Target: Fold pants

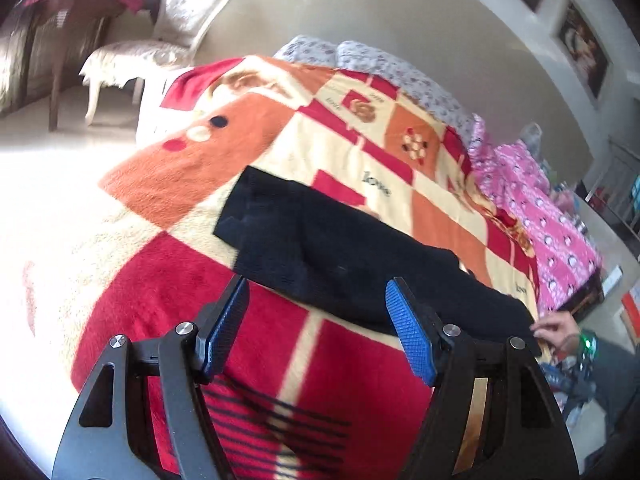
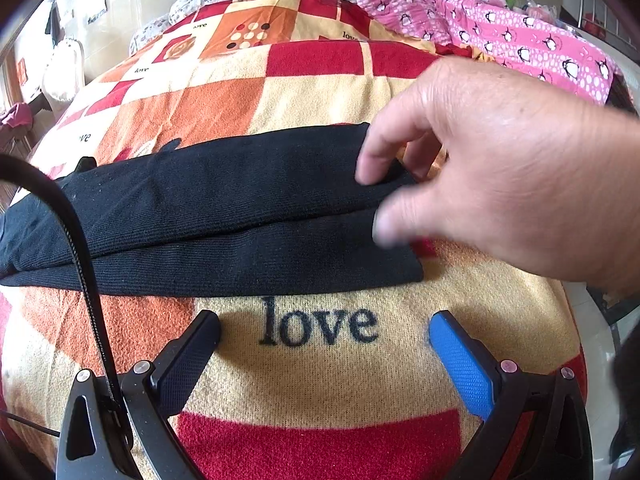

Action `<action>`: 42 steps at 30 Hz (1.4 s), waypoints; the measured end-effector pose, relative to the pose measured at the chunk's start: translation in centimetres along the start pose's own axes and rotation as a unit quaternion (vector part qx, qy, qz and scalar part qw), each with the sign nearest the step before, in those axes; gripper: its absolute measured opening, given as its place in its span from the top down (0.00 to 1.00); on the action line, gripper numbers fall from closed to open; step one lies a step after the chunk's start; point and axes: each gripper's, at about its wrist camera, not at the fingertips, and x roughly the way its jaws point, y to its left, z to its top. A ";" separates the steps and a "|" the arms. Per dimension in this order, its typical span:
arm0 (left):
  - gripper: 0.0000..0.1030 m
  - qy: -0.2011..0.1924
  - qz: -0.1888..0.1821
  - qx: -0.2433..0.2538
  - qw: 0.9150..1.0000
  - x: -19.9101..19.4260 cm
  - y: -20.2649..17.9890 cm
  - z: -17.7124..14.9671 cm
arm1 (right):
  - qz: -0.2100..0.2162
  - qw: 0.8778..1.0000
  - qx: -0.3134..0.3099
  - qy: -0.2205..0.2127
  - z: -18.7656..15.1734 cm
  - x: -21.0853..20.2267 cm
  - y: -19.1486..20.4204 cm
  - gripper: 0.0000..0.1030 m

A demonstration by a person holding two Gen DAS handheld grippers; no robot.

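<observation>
The pants [image 2: 208, 216] are lying lengthwise-folded on the patchwork blanket [image 2: 320, 380], just beyond both grippers; the right gripper [image 2: 324, 336] and left gripper [image 1: 316, 320] are gaping wide, holding nothing. A bare hand [image 2: 500, 168] is pinching the pants' end; folding end-to-end likely comes next, calling for a grip there.

Left gripper [image 1: 316, 320] and right gripper [image 2: 324, 344] both gape wide, holding nothing (a bare hand [image 2: 500, 176] reaches ahead of the right one)

A bed covered by a checked red, orange and cream blanket [image 2: 320, 368] fills both views. Black pants [image 2: 208, 216] lie folded lengthwise across mid-frame, with a pink penguin-print quilt [image 2: 520, 36] bunched at upper right.
</observation>
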 end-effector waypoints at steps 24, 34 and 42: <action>0.96 0.016 0.036 -0.056 0.998 2.2 -0.4 1.6 | 0.000 1.000 0.000 0.000 0.0 0.0 -0.1 0.00; 0.95 -0.017 -0.025 -0.030 0.999 12.7 -2.6 18.9 | 0.000 1.000 0.000 0.000 -0.1 -0.1 -0.1 0.00; 0.62 0.014 -0.034 -0.050 0.998 10.4 0.6 14.2 | 0.001 1.000 0.000 -0.001 -0.5 -0.3 -0.4 0.00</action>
